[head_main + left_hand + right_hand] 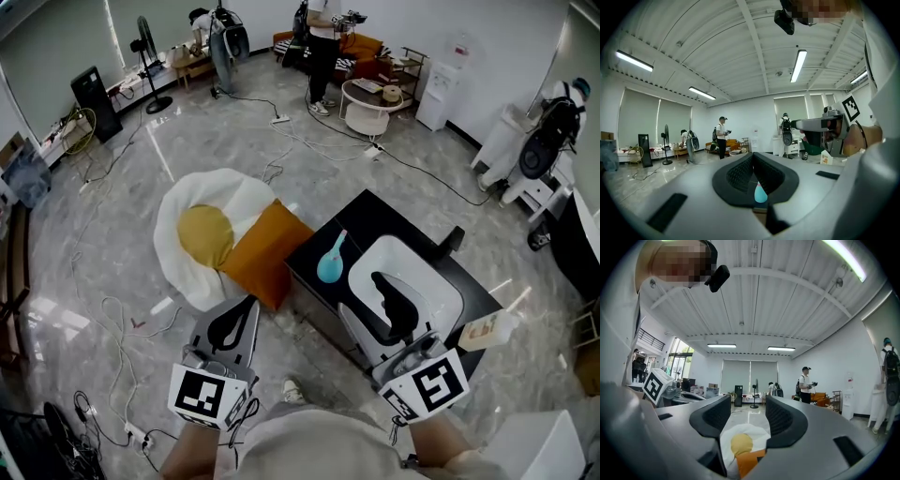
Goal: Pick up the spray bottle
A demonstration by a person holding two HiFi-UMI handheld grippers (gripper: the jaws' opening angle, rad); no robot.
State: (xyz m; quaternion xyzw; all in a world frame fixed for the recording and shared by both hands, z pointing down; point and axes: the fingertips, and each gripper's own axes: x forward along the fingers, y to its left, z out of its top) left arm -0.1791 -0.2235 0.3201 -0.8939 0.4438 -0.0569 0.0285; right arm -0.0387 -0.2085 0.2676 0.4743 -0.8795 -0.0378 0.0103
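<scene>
The left gripper (pixel 753 160) has its jaws drawn together on nothing. The right gripper (pixel 747 411) stands wide, with nothing between its jaws. Ahead of both, the teal spray bottle (pixel 330 262) sits untouched on the left part of the black counter (pixel 375 214). Left of the counter, on the floor, an orange cushion (pixel 262 251) overlaps an egg-shaped cushion (pixel 202 234).

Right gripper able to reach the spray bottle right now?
Probably yes. The spray bottle sits in the open on the black table, close beside the right gripper, whose jaws stand open and empty. Nothing blocks the way.
</scene>
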